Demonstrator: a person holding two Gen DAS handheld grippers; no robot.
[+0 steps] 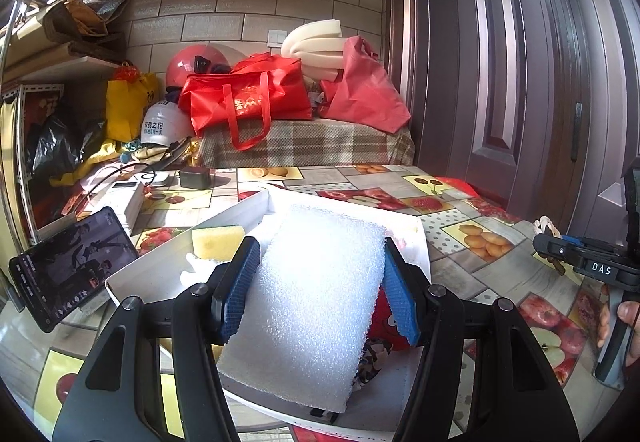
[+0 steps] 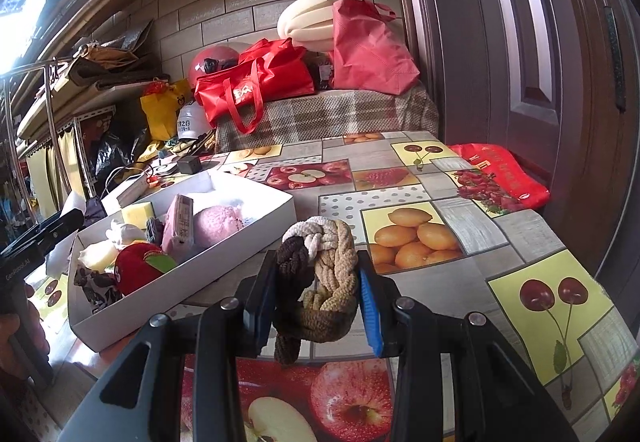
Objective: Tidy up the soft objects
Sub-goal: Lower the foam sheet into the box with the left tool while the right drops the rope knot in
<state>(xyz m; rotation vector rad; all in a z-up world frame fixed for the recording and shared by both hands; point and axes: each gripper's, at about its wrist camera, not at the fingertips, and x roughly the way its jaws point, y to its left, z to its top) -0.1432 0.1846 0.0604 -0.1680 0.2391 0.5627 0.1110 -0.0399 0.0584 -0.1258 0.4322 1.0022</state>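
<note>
My left gripper (image 1: pixel 320 286) is shut on a white foam sheet (image 1: pixel 316 302), held over the white box (image 1: pixel 420 238). The sheet hides most of the box; a yellow sponge (image 1: pixel 218 240) and a red plush apple (image 1: pixel 384 318) show beside it. My right gripper (image 2: pixel 316 302) is shut on a braided rope knot (image 2: pixel 320 274) in brown, beige and white, held above the table to the right of the white box (image 2: pixel 224 262). In that box lie a red plush apple (image 2: pixel 138 270), a pink pack (image 2: pixel 180 226), a pink fluffy ball (image 2: pixel 220 224) and a yellow sponge (image 2: pixel 138 213).
A phone (image 1: pixel 72 262) on a stand sits left of the box. A power strip (image 1: pixel 124 197) and a black adapter (image 1: pixel 195 177) lie behind it. Red bags (image 1: pixel 248 97), helmets and foam rolls (image 1: pixel 314 45) pile on a plaid bench. A red bag (image 2: pixel 504 173) lies at the table's right edge.
</note>
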